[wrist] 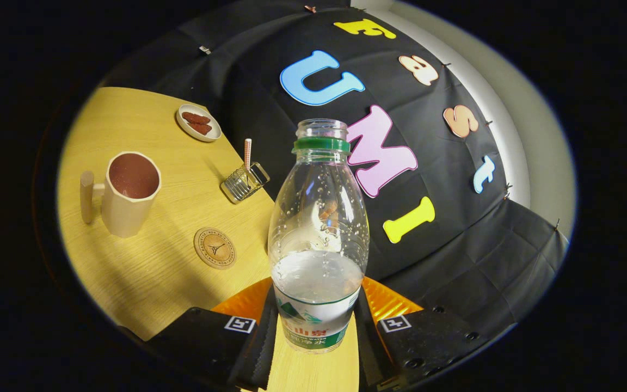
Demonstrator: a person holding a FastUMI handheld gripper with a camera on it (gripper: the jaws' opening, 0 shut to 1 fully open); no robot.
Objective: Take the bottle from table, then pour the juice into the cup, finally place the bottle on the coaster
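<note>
The tool (pixel 316 326) holds the bottle (pixel 318 234) by its lower, labelled part, both fingers pressed against its sides, w/ the cap off and the neck open. The bottle looks lifted and roughly upright, approx a third full of clear liquid.

The cup (pixel 128 193) stands on the worktop (pixel 145 283) well to the left of the bottle and further off, handle pointing away from the bottle, inside dark reddish. The coaster (pixel 215 248) lies flat between cup and bottle, nearer the tool. Beyond them sit a small wire rack (pixel 244 182) w/ a striped straw and a small dish (pixel 198 122) w/ brown pieces.

Step in hand, judged: carry to the cup, then pour.

- Keep the bottle upright during the carry; no cap, so any tilt spills early.
- Bring the mouth above the cup's opening, close to the rim, before tipping.
- Tip toward the cup slowly; the low fill level means a steep tilt is needed, so liquid may come in a rush.
- Grip is low on a thin plastic wall: squeezing harder could buckle it, and a loose hold could let it turn when tilted.
- Stay clear of the rack and straw.
</note>
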